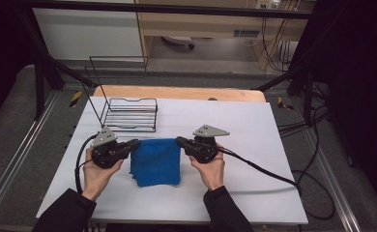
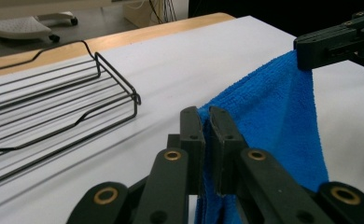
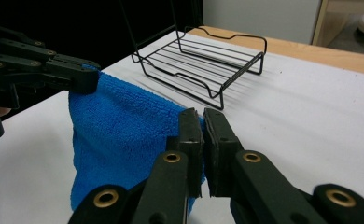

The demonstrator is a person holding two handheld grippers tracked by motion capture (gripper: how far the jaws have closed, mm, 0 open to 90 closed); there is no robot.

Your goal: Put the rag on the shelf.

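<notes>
I have the blue terry microfibre cloth (image 1: 156, 162) pinched at two corners: my left gripper (image 1: 134, 144) clamps the far-left corner and my right gripper (image 1: 181, 141) clamps the far-right one, both sets of jaws nearly closed with only the thickness of fabric between the pads. The cloth sits in the middle of the white table sheet (image 1: 254, 145), its far edge raised between the grippers and the rest draping down toward me, with the near end resting on the sheet.

In the left gripper view the bite on the cloth (image 2: 273, 116) looks shallow, just the corner tucked between the jaws, and the right gripper view shows much the same on its side (image 3: 119, 140). My worry is a corner slipping free if I pull the two hands apart too firmly or lift unevenly; the cloth would then swing from one gripper and bunch up. If I let the top edge go slack instead, the middle should sag and fold on itself.

The other risk is the black wire rack (image 1: 130, 115) just beyond the left gripper: carrying the cloth forward and low could snag the terry loops on the rack's front rail (image 2: 117, 79).

The held edge runs left to right across the table, fairly taut. The cloth seems slightly longer from the grippers toward me than across, so I judge its long axis to hang down and back toward my side.
</notes>
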